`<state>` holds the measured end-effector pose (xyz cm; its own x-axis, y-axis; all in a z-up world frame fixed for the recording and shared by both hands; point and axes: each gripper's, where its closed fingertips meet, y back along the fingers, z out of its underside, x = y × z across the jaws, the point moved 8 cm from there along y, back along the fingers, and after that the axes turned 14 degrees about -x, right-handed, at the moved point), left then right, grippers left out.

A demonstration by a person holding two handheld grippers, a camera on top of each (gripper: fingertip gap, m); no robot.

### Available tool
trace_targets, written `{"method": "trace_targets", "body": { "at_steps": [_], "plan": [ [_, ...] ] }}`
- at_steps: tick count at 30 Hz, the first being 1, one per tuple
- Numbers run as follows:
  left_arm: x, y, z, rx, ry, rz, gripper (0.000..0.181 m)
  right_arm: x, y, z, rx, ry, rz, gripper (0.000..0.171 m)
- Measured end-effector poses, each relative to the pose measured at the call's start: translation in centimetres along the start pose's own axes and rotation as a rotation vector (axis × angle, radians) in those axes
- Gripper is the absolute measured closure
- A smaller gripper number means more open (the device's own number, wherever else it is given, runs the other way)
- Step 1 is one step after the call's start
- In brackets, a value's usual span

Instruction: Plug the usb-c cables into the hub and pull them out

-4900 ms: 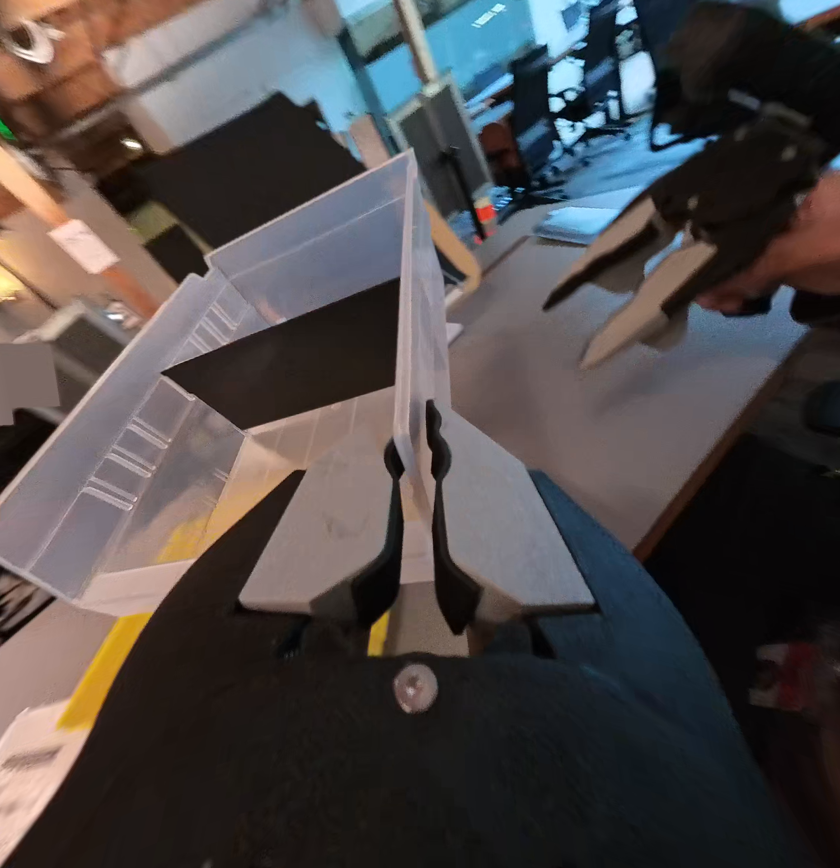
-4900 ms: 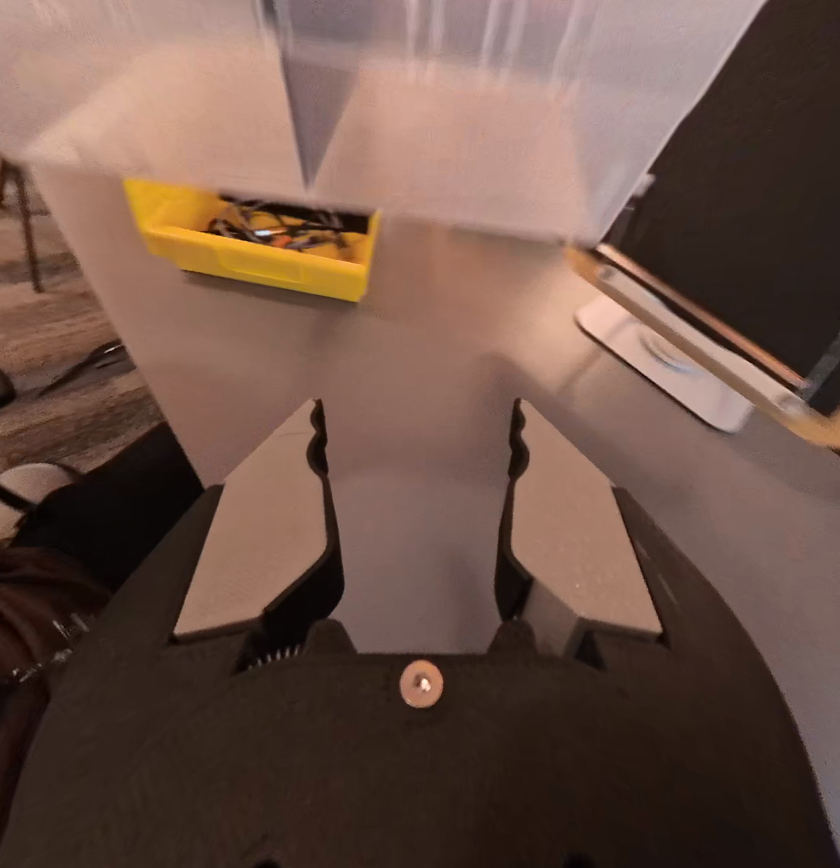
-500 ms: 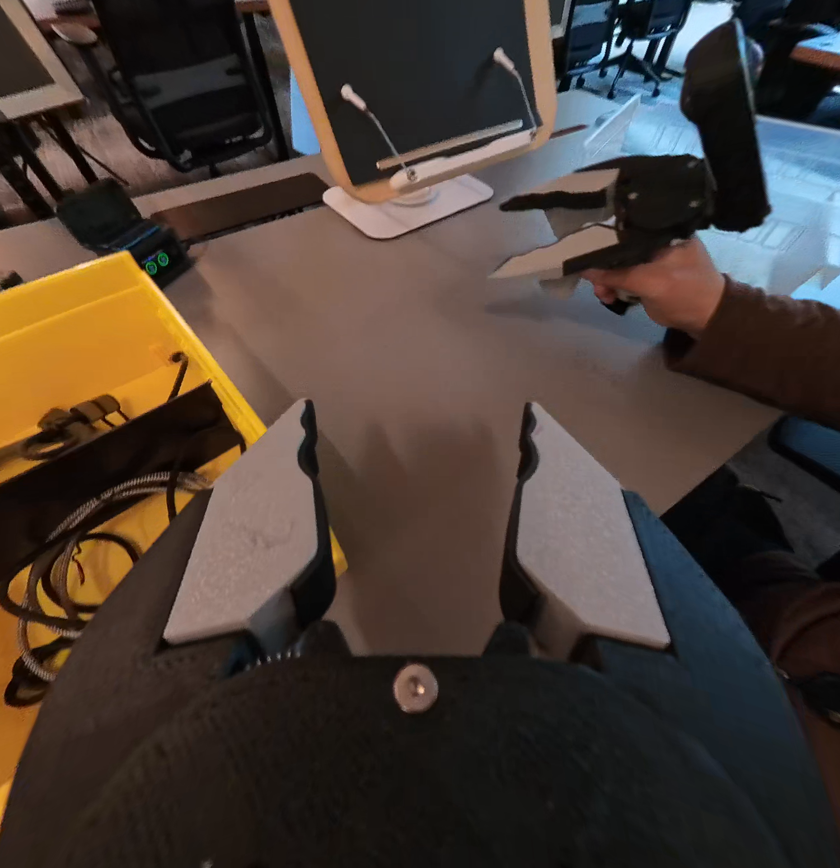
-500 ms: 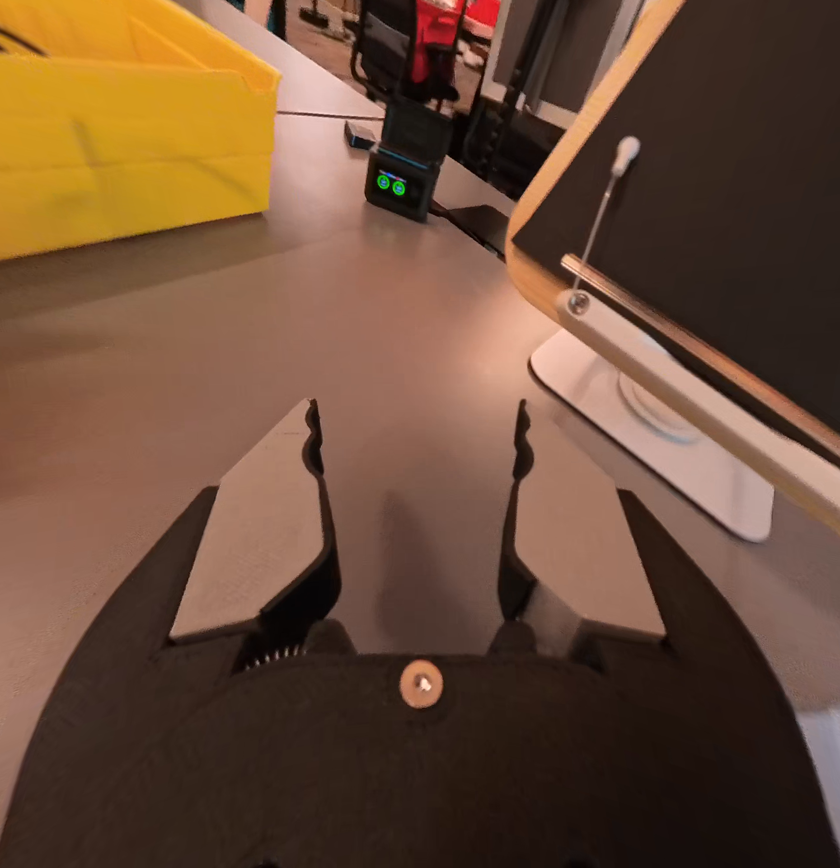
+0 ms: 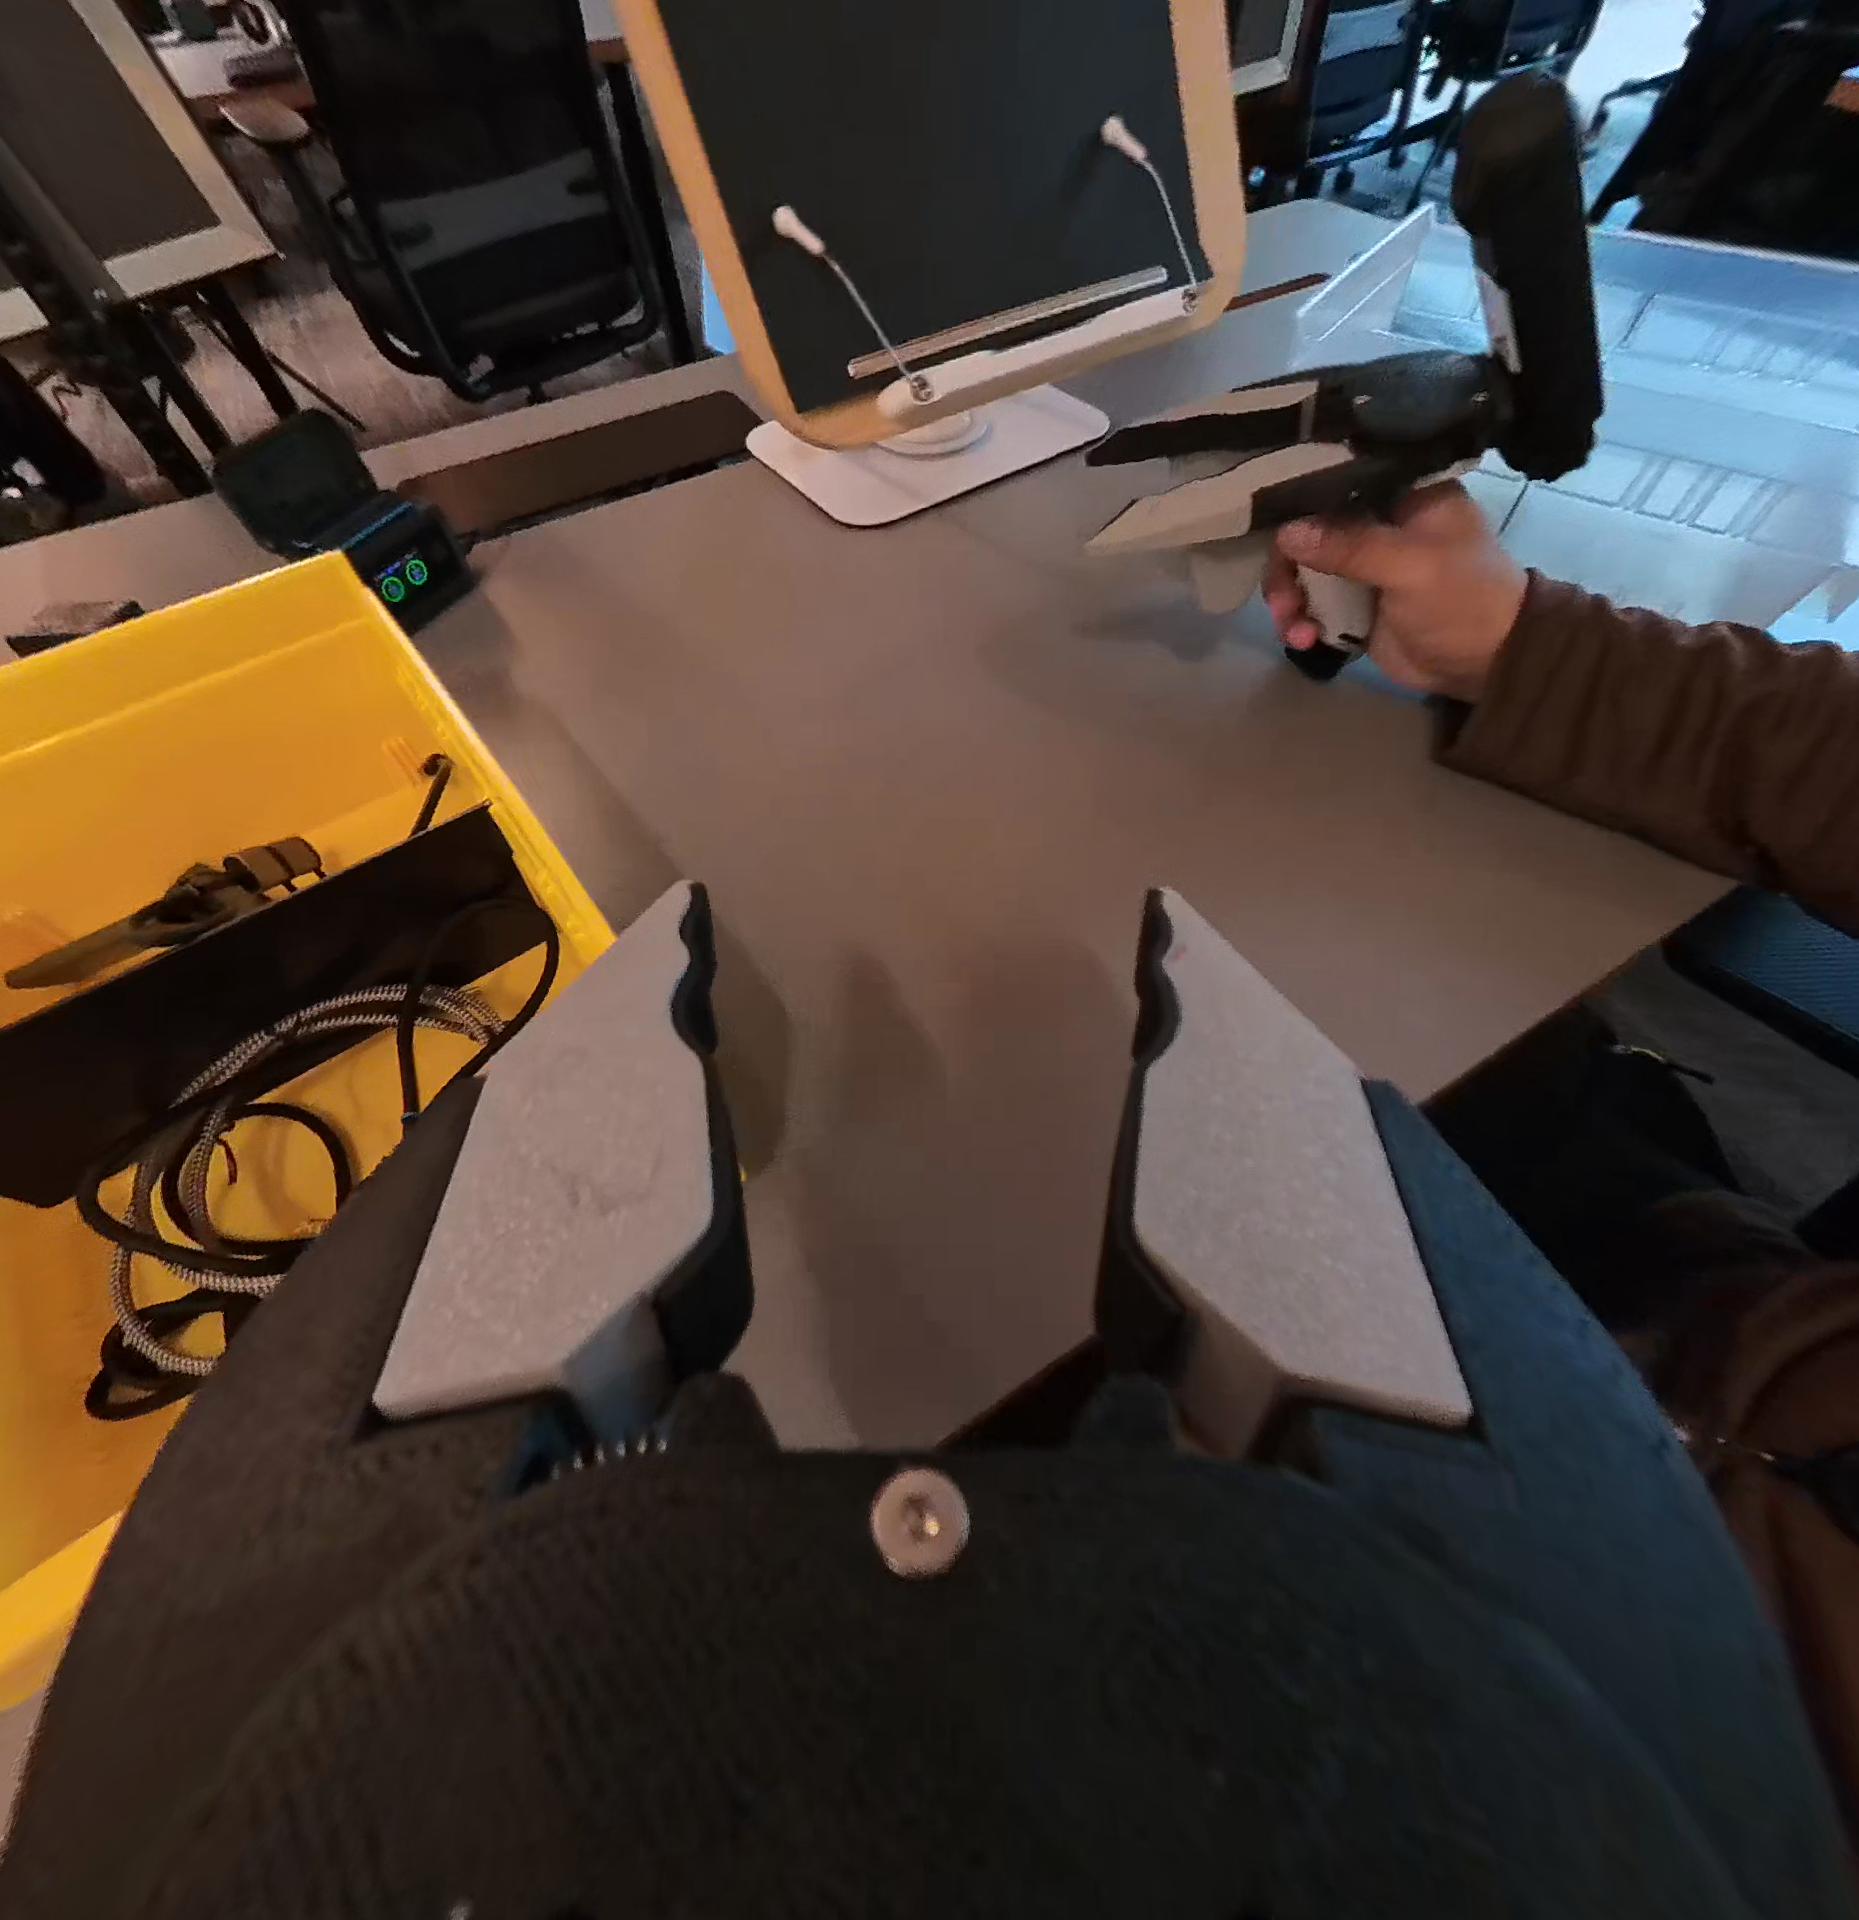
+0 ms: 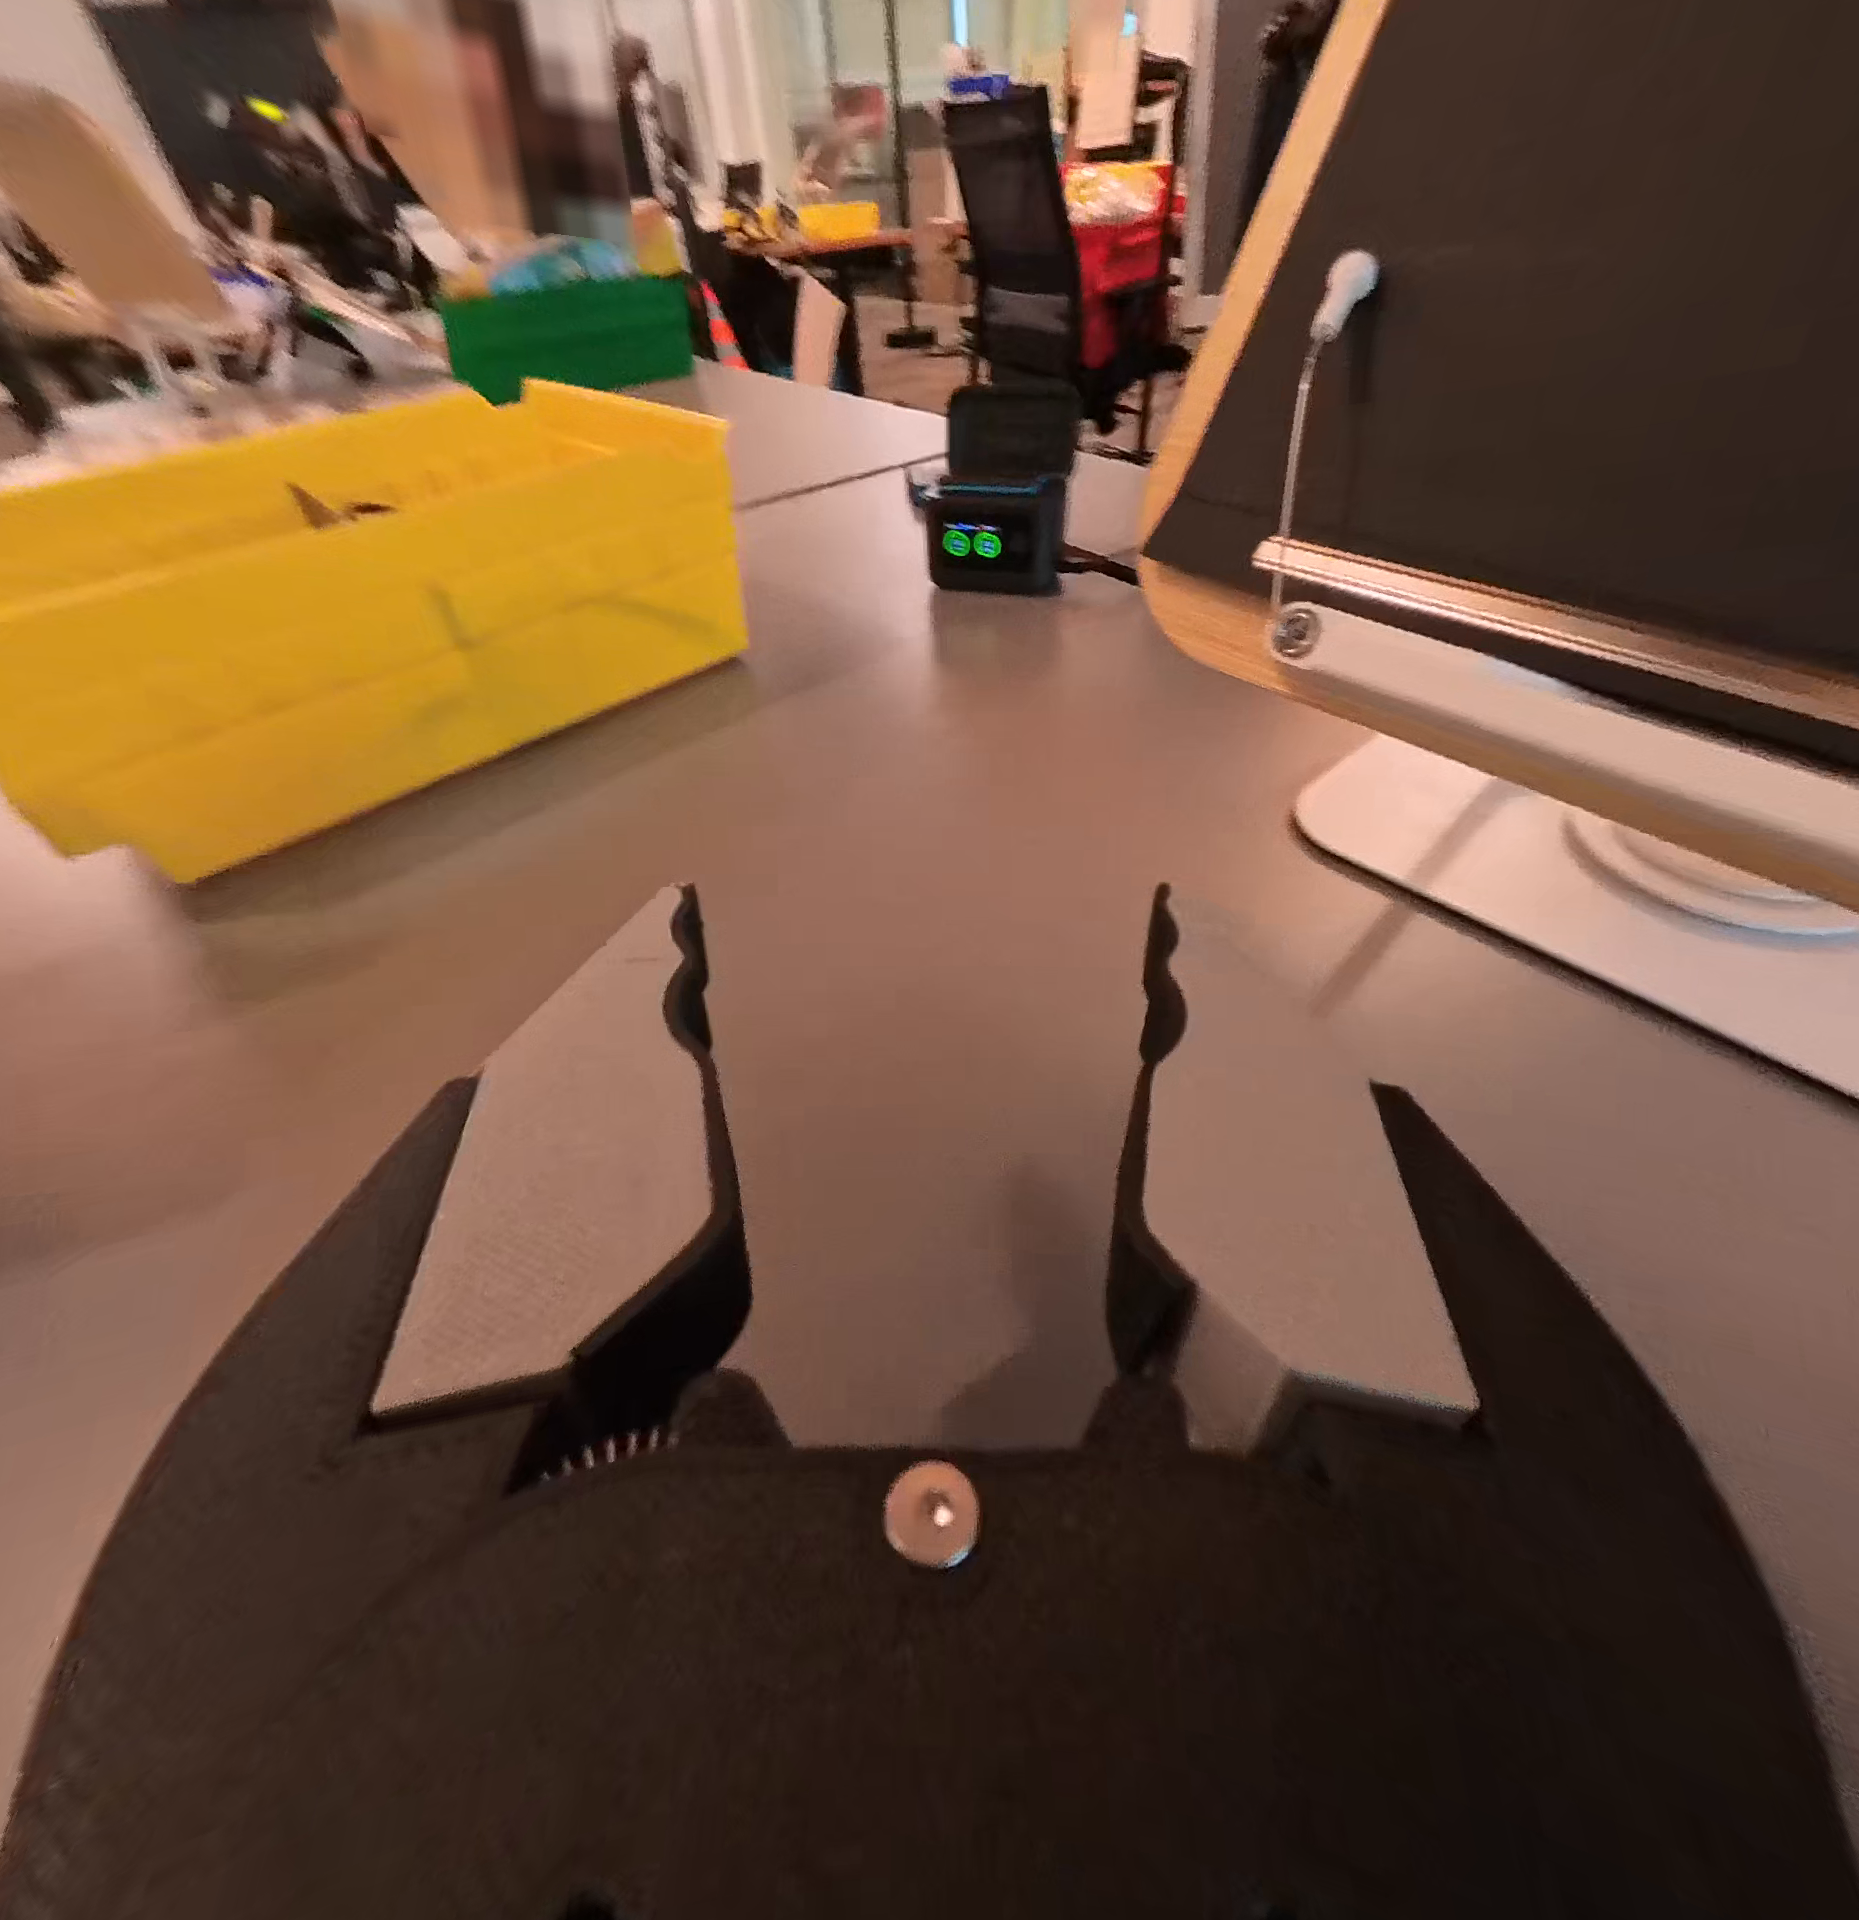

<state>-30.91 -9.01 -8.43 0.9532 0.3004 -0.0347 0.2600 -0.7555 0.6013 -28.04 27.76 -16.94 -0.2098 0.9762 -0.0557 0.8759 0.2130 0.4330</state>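
While both claws gape empty over the grey table (image 5: 904,727), left gripper (image 5: 925,966) lower centre, right gripper (image 6: 925,966) likewise, cables (image 5: 260,1122) in yellow bin (image 5: 177,707) at left

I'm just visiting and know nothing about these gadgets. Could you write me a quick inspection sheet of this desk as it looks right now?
Surface: grey table, bare in the middle.
Job's things: cables lie in the yellow bin at the left, behind a black divider; no hub can be made out.
Clutter: small black device with two green lights; framed dark panel on a white stand.
Grippers: left gripper open and empty, beside the bin; right gripper open and empty, held in a hand near the stand.
Cables: coiled braided and black ones in the bin, none plugged in.
Surroundings: office chairs and other desks behind.
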Motion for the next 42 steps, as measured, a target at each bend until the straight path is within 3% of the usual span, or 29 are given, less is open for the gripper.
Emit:
{"method": "trace_targets", "body": {
  "at_steps": [10,21,26,30,36,42],
  "plan": [
    [1.0,1.5,-0.2,0.043,-0.006,-0.009,0.097,-1.1,0.1,0.7,-0.056,0.044,-0.022,0.09],
    [-1.3,2.2,-0.4,0.165,0.068,-0.016,0.121,-0.7,-0.4,0.6,-0.074,0.021,-0.095,0.103],
    [-1.4,2.4,-0.4,0.136,0.027,-0.08,0.116,-0.9,-0.3,0.6,-0.064,0.033,-0.112,0.108],
    [-3.4,5.1,-0.3,0.195,0.069,-0.142,0.104,-0.9,-0.4,0.6,-0.078,0.035,-0.116,0.11],
    [-6.7,9.0,1.1,0.307,0.2,-0.184,0.105,-0.9,-0.6,0.7,-0.1,0.034,-0.114,0.118],
    [-8.1,6.5,2.7,0.143,0.192,-0.185,0.105,-1.2,-0.9,0.7,-0.11,0.061,-0.056,0.119]
  ]
}}
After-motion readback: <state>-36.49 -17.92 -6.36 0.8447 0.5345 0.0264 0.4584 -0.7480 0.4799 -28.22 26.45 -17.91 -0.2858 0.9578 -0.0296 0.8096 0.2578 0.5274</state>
